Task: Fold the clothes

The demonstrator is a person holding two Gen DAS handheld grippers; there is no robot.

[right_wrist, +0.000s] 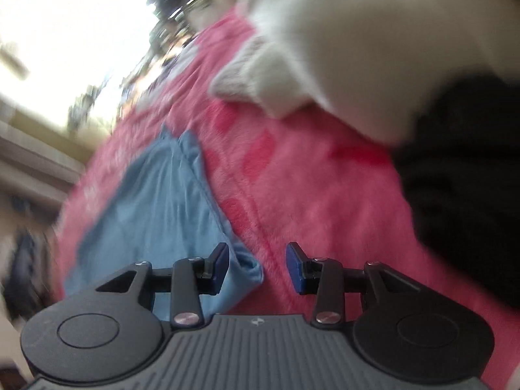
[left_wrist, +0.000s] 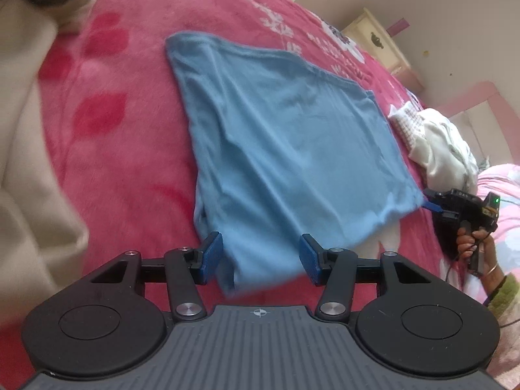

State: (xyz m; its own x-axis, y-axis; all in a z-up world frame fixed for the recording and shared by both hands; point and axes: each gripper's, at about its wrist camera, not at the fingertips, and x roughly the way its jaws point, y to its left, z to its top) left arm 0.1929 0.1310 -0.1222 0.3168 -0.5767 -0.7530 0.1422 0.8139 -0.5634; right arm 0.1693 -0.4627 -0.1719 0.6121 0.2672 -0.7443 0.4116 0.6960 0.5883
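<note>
Pink plush blanket (left_wrist: 123, 149) over a bed, pale cupboard (left_wrist: 377, 42) at the far wall. On the blanket, spread flat mid-bed, one blue garment (left_wrist: 286, 136): roughly rectangular, smooth, a second layer peeking out along its near-left edge, so probably doubled over at least once. Left hand-held gripper (left_wrist: 261, 256) spread wide, straddling the garment's near edge, pinching nothing. Right hand-held gripper (right_wrist: 258, 268) likewise spread, one near corner of the blue cloth (right_wrist: 156, 201) lying just inside its left finger, not clamped; seen from the left wrist, sits at the garment's near-right corner, gripped by one hand (left_wrist: 471, 243). Fits two stages equally: closing in on the near edge to carry it over for another fold, or just letting go after laying a fold down. Cannot tell which. Should another fold follow, calls for catching both layers at each near corner together and lifting level, lest the under layer slip out. Count: one blue garment, two grippers, one hand in view, one crumpled white heap (left_wrist: 438, 149) at right, one cream cloth (left_wrist: 29, 162) at left, one black mass (right_wrist: 455, 178), blurred.
</note>
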